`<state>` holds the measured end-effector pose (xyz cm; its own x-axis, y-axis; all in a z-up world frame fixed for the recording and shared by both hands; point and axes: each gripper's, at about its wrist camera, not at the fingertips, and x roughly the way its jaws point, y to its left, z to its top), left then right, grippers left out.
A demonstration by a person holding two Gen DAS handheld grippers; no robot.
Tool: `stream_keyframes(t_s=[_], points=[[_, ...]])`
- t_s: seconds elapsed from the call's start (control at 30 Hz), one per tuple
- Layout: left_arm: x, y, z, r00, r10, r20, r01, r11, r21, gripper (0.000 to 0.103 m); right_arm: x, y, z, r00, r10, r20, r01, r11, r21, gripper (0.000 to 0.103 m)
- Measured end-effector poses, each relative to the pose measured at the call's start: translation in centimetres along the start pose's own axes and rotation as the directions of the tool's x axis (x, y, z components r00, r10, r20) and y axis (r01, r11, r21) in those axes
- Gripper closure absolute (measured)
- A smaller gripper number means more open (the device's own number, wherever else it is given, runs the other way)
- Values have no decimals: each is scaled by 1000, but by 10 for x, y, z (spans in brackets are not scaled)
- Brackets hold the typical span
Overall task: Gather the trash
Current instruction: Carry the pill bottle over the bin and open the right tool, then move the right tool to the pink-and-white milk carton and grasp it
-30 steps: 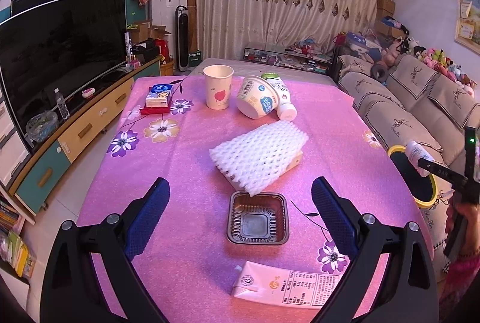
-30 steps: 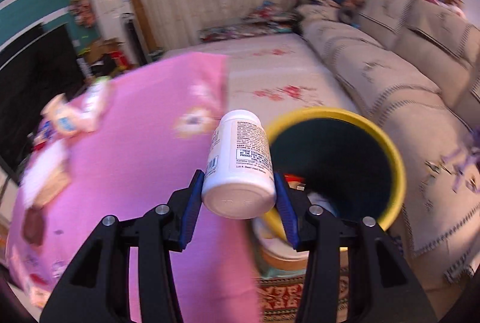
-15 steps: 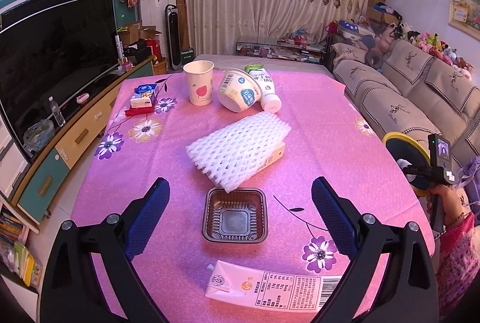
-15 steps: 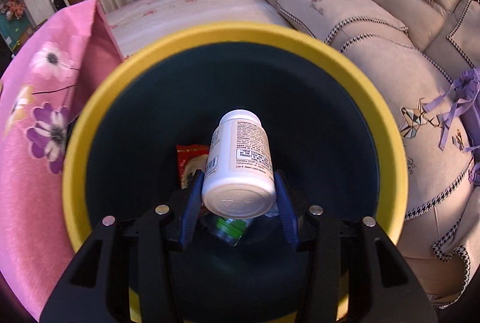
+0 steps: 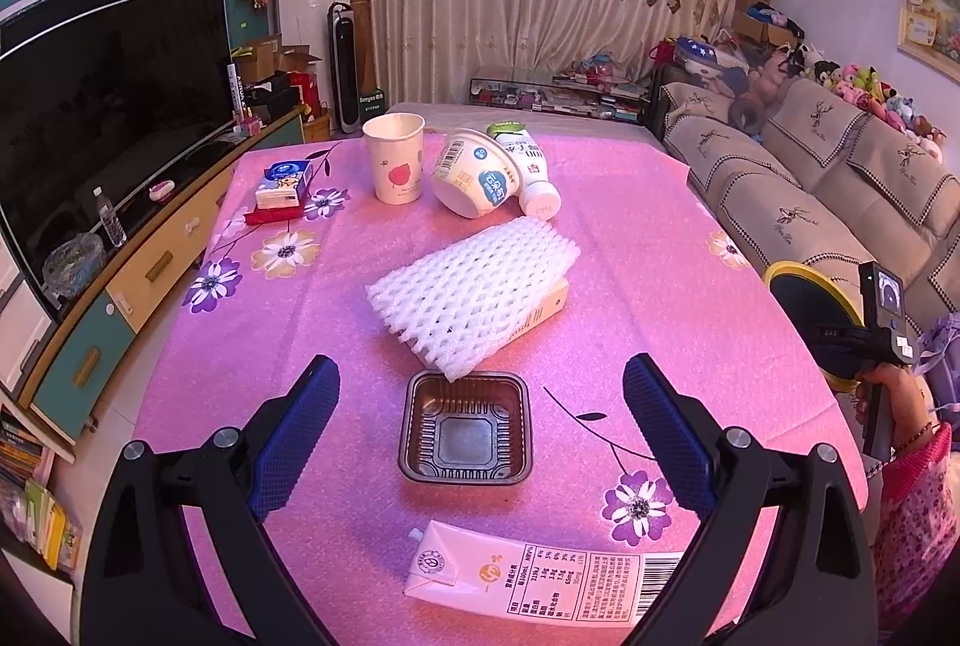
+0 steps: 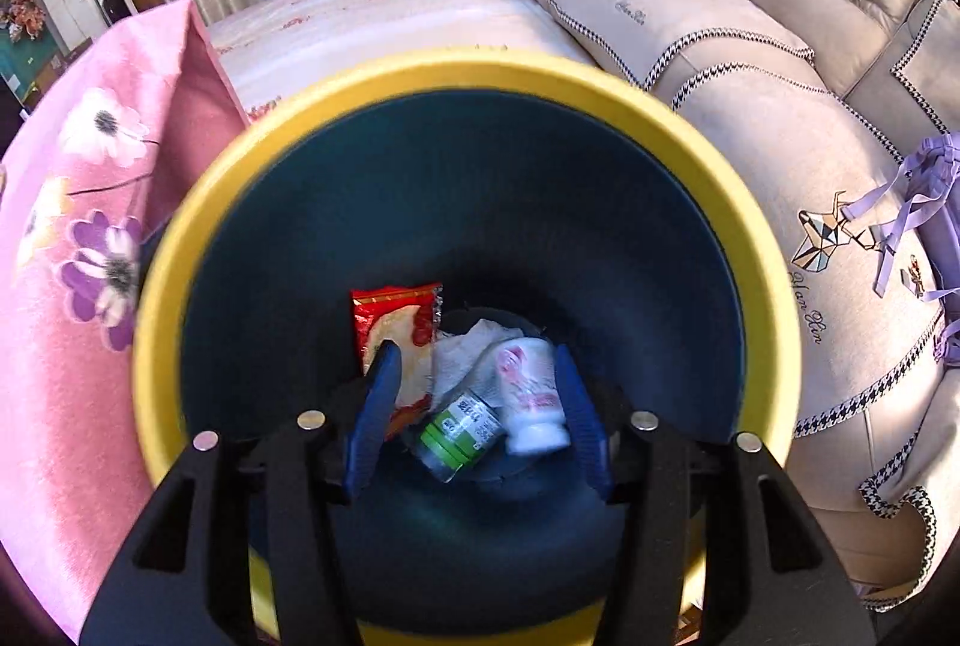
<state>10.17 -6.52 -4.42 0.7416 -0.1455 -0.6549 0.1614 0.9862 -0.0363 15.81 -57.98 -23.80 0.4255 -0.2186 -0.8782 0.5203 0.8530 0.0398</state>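
My right gripper [image 6: 474, 406] is open and empty, held over the mouth of the yellow-rimmed dark bin [image 6: 420, 76]. A white pill bottle [image 6: 531, 400] lies at the bin's bottom beside a green-capped bottle [image 6: 459, 430], a crumpled tissue and a red snack wrapper [image 6: 396, 328]. My left gripper [image 5: 480, 436] is open and empty above the pink table [image 5: 660, 256], over a brown plastic tray [image 5: 467, 427]. Also on the table are a white foam net [image 5: 474, 286], a flat milk carton [image 5: 540, 580], a paper cup [image 5: 394, 157], a tipped yogurt tub [image 5: 477, 172] and a white bottle [image 5: 528, 166].
The bin [image 5: 810, 310] stands at the table's right edge, before a beige sofa [image 5: 840, 178]. A small blue-and-white box [image 5: 282, 181] lies at the table's far left. A TV and a low cabinet [image 5: 150, 262] run along the left.
My right gripper opened over the bin and the white pill bottle dropped to the bottom. My left gripper has drawn back slightly from the table.
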Motion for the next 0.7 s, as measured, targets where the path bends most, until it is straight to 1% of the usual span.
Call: stream_keyframes(t_s=[0.13, 0.2, 0.23, 0.33, 0.37, 0.4, 0.47, 0.53, 0.6, 0.63, 0.67, 0.7], points=[[-6, 4, 2, 1000, 10, 14, -10, 1000, -7, 9, -38, 10, -10, 996, 26, 81, -23, 999, -33, 52], [-8, 9, 3, 1000, 22, 22, -22, 1000, -12, 9, -65, 23, -20, 990, 71, 123, -62, 995, -78, 52], [-10, 13, 3, 999, 32, 27, -32, 999, -17, 9, -80, 33, -27, 984, 107, 142, -91, 990, -112, 51], [-18, 25, 5, 997, 57, 47, -56, 998, -38, 9, -123, 70, -52, 959, 213, 185, -166, 957, -240, 47], [-21, 29, 5, 996, 66, 53, -64, 997, -46, 9, -140, 88, -64, 946, 264, 190, -200, 932, -303, 47], [-24, 34, 5, 995, 76, 60, -73, 996, -55, 9, -150, 100, -73, 936, 298, 185, -222, 912, -344, 47], [-31, 43, 3, 993, 94, 70, -89, 994, -70, 9, -173, 131, -94, 907, 390, 160, -288, 850, -441, 47], [-38, 53, 2, 990, 116, 81, -109, 990, -85, 9, -192, 160, -117, 873, 476, 112, -355, 774, -525, 46], [-45, 62, 0, 987, 134, 89, -125, 987, -99, 9, -205, 181, -134, 840, 538, 69, -406, 707, -579, 46], [-49, 68, -1, 985, 144, 92, -134, 985, -109, 9, -213, 192, -145, 820, 570, 42, -433, 667, -606, 46], [-52, 73, -3, 984, 154, 93, -143, 983, -119, 9, -218, 199, -150, 806, 591, 21, -450, 637, -626, 45], [-55, 79, -4, 982, 164, 94, -151, 980, -131, 9, -225, 209, -161, 789, 615, -6, -467, 592, -657, 45]])
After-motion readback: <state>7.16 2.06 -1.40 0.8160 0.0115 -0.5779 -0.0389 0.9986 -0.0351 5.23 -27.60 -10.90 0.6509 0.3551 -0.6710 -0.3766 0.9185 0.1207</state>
